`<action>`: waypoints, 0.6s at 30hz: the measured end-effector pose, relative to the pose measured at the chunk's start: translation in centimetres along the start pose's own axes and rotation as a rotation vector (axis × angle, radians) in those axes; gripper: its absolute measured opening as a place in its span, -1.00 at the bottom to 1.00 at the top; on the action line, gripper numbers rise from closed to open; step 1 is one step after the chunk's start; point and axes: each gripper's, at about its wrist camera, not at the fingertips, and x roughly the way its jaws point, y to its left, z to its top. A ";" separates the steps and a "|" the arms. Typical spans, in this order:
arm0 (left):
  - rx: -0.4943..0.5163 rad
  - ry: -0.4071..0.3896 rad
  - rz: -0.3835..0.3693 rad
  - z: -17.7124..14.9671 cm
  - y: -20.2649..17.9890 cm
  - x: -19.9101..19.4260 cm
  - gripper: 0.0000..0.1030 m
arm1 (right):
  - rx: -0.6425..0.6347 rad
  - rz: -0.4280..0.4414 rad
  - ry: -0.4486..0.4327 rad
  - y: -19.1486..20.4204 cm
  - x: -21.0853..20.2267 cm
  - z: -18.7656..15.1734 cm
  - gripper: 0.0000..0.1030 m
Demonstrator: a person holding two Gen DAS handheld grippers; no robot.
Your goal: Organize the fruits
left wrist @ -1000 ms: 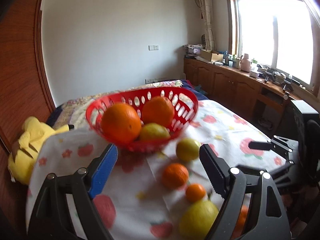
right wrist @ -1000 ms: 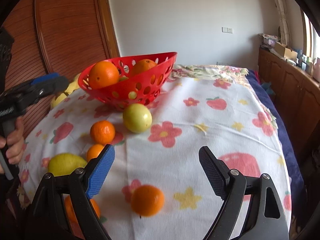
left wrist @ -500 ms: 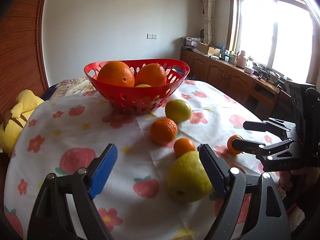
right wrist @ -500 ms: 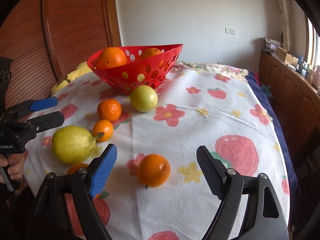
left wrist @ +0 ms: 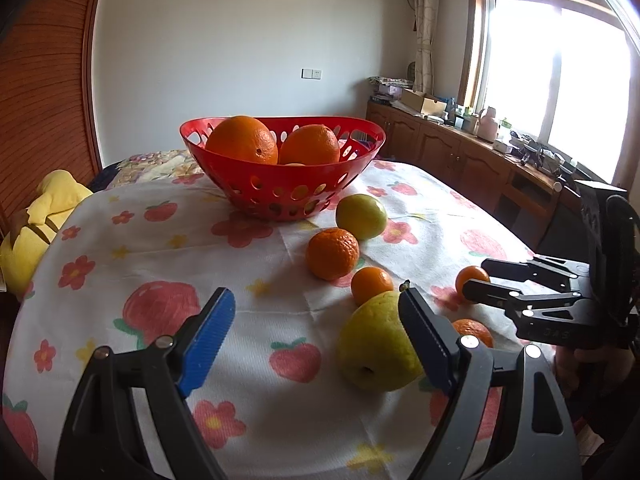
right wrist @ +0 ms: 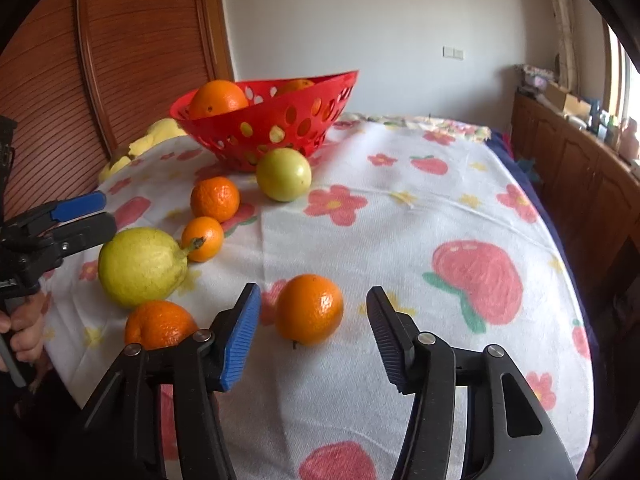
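I'm looking past both grippers at the red basket (left wrist: 280, 184), sitting well ahead on the flowered tablecloth (right wrist: 420, 208) and already holding two big oranges. Loose fruit is lying between it and me. The pear (left wrist: 378, 344) is resting just ahead of my left gripper (left wrist: 316, 332), off to its right side and partly behind the right finger, its long axis running forward with the stem pointing away. That gripper is standing wide and empty, hovering low and level. My right gripper (right wrist: 314, 330) is likewise wide and empty, and a mandarin (right wrist: 309, 309) is sitting almost centred just beyond its fingertips. I judge the right the better lined up; the left needs shifting rightward first.
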 end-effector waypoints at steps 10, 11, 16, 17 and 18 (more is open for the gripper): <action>0.025 0.017 -0.005 -0.6 -1.6 -0.3 0.64 | -0.026 -0.026 0.008 0.2 0.4 -0.1 -0.30; 0.027 0.019 -0.008 -0.6 -1.8 -0.2 0.64 | -0.029 -0.027 0.008 0.2 0.4 -0.1 -0.30; 0.036 0.038 -0.021 -0.7 -2.4 0.5 0.63 | -0.029 -0.027 0.008 0.2 0.5 -0.2 -0.30; 0.038 0.040 -0.022 -0.7 -2.5 0.6 0.64 | -0.029 -0.026 0.008 0.2 0.5 -0.2 -0.30; 0.041 0.043 -0.026 -0.7 -2.6 0.7 0.63 | -0.028 -0.025 0.009 0.2 0.6 -0.2 -0.30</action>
